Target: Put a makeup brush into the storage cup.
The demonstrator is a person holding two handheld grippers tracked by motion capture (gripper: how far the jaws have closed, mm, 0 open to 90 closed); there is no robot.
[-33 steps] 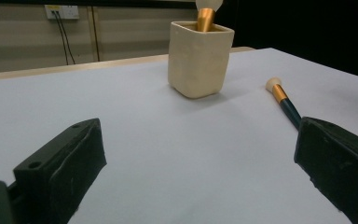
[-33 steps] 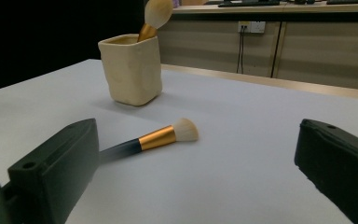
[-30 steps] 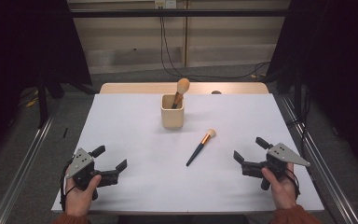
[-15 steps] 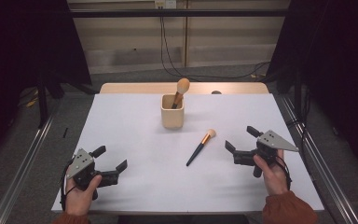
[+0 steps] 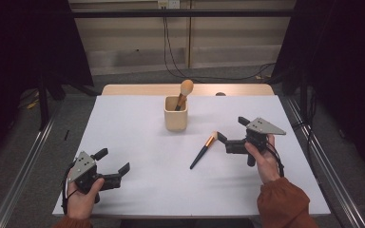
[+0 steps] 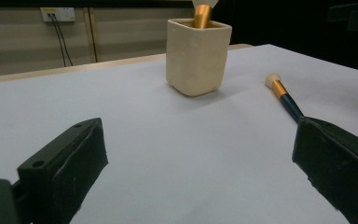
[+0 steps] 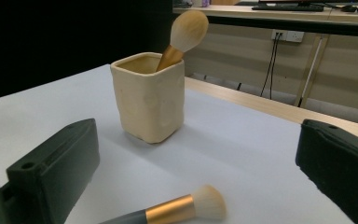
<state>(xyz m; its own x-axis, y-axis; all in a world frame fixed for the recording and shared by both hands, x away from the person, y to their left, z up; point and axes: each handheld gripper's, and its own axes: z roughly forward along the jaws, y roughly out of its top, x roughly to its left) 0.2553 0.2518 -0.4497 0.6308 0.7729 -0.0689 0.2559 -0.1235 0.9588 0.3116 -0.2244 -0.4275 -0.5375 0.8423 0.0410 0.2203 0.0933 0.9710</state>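
Currently your right gripper (image 5: 229, 132) sits just beside the bristle end of the loose makeup brush (image 5: 203, 150), jaws spread wide and holding nothing; in the right gripper view the brush head (image 7: 208, 201) lies low between the two jaws, apparently untouched, though contact is hard to judge from that angle. That brush lies flat on the white table (image 5: 138, 128), dark handle pointing toward you, gold ferrule and pale bristles pointing toward the cream holder (image 5: 176, 113). A second brush (image 5: 184, 92) stands tilted inside the holder, head up. Your left gripper (image 5: 112, 163) rests near the table's near-left corner, well apart from both brushes, its jaws likewise wide and empty, as the left gripper view confirms.
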